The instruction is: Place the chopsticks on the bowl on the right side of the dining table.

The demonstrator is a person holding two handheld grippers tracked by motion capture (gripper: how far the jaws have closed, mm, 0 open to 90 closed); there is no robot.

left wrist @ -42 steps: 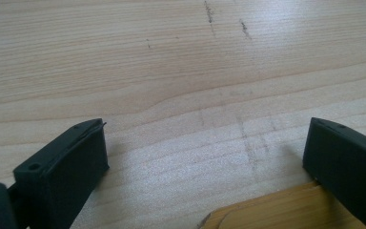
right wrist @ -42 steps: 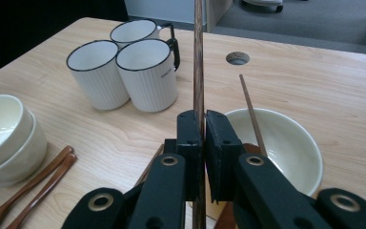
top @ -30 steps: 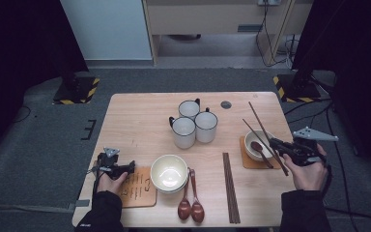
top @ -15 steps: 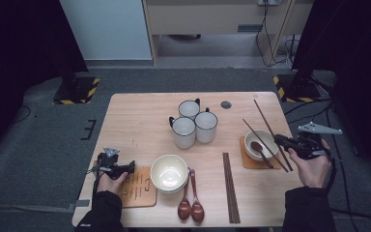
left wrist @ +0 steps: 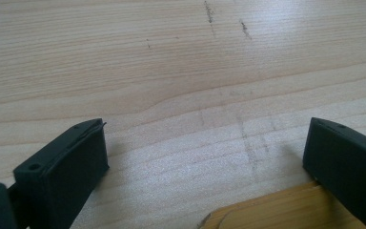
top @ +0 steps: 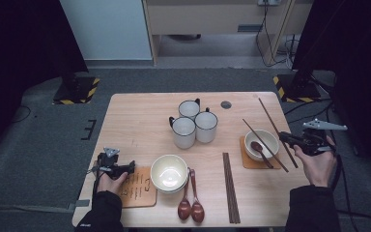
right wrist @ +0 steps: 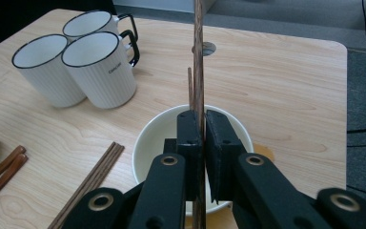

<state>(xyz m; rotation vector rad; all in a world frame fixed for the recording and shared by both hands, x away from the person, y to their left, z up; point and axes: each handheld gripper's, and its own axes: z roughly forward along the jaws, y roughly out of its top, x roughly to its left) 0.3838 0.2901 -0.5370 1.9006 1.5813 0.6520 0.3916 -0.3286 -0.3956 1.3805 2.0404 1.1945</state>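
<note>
- Tool (right wrist: 203, 143) clamps a chopstick (right wrist: 199, 57) upright over a white bowl (right wrist: 145, 148).
- Three mugs (right wrist: 76, 57) cluster on the bench (right wrist: 276, 81) at upper left.
- More chopsticks (right wrist: 93, 179) lie at lower left.

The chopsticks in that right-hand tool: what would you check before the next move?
1. Grip: the right gripper has its jaws shut on the chopsticks: ok.
2. Both sticks held: one long stick and a shorter tip beside it show; whether both are clamped: cannot tell.
3. Small bowl on its coaster, spoon inside: ok.
4. Three mugs stand well apart from the chopsticks: ok.
5. Left gripper: jaws open, nothing between them, low over the table: ok.
</note>
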